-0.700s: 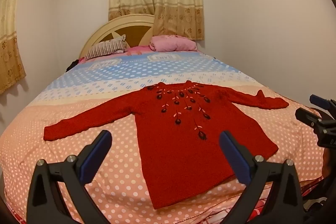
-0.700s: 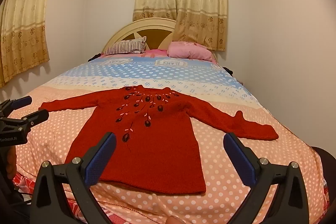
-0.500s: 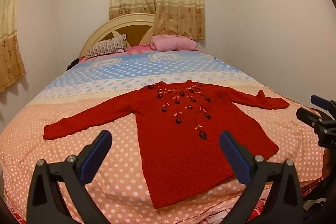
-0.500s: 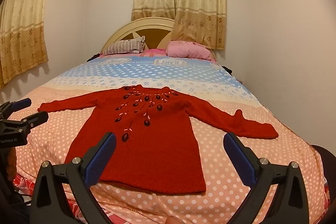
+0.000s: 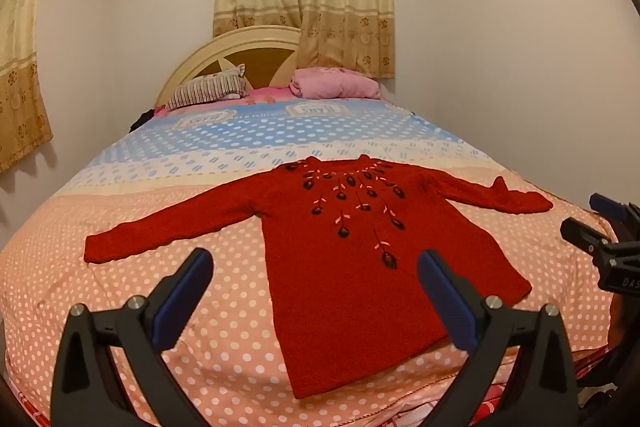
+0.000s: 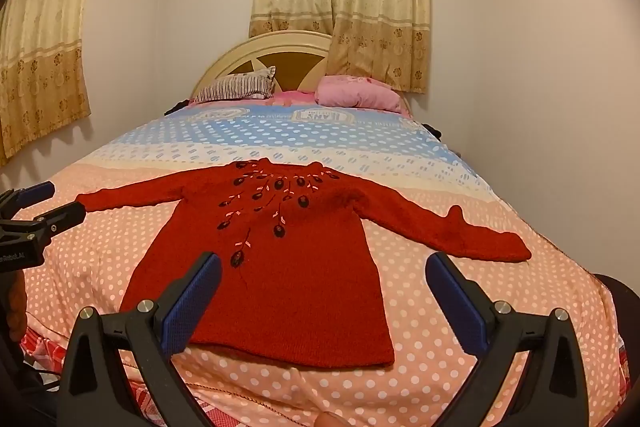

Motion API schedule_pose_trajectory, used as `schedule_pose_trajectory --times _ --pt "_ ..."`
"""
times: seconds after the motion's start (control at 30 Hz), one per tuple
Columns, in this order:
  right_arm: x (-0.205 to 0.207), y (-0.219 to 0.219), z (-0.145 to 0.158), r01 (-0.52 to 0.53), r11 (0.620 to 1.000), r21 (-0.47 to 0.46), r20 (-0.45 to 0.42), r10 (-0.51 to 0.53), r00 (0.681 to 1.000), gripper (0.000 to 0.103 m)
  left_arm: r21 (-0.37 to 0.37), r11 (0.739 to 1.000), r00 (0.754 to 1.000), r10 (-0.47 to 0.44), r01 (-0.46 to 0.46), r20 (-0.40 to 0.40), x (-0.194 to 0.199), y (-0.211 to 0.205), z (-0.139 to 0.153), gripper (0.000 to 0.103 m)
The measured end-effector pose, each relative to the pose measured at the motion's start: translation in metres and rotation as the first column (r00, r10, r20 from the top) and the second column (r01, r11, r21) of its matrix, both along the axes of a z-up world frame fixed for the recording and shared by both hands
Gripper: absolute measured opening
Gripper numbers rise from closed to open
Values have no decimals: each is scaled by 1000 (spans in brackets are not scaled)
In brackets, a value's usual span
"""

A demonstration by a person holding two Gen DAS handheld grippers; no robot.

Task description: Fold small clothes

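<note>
Both grippers, left gripper (image 5: pixel 312 281) and right gripper (image 6: pixel 322 285), hovered spread wide and empty above the red sweater (image 5: pixel 360 247) lying flat on the bed (image 5: pixel 120 287); pinching bedsheet along with knit could drag everything askew

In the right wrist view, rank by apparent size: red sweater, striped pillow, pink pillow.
1. red sweater, clearly the largest, though also the nearest.
2. pink pillow and striped pillow look about alike, side by side at the headboard; too close to rank.
</note>
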State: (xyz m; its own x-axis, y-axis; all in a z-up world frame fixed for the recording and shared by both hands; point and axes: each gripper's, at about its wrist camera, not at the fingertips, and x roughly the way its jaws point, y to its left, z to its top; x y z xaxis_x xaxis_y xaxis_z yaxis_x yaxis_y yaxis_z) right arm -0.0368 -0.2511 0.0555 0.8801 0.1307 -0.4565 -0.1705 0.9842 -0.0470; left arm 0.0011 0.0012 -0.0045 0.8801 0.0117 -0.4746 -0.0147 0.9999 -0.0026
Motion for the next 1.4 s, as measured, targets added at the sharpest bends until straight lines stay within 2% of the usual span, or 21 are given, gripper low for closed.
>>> schedule_pose_trajectory --times 0.47,1.4 --pt "7 1 -13 1 1000 7 -27 0 1000 102 -14 1000 1000 8 -8 -7 1 -1 0 103" --pt "10 -3 -18 9 1000 14 -50 -8 999 102 -42 999 1000 8 -9 -14 2 7 -1 103"
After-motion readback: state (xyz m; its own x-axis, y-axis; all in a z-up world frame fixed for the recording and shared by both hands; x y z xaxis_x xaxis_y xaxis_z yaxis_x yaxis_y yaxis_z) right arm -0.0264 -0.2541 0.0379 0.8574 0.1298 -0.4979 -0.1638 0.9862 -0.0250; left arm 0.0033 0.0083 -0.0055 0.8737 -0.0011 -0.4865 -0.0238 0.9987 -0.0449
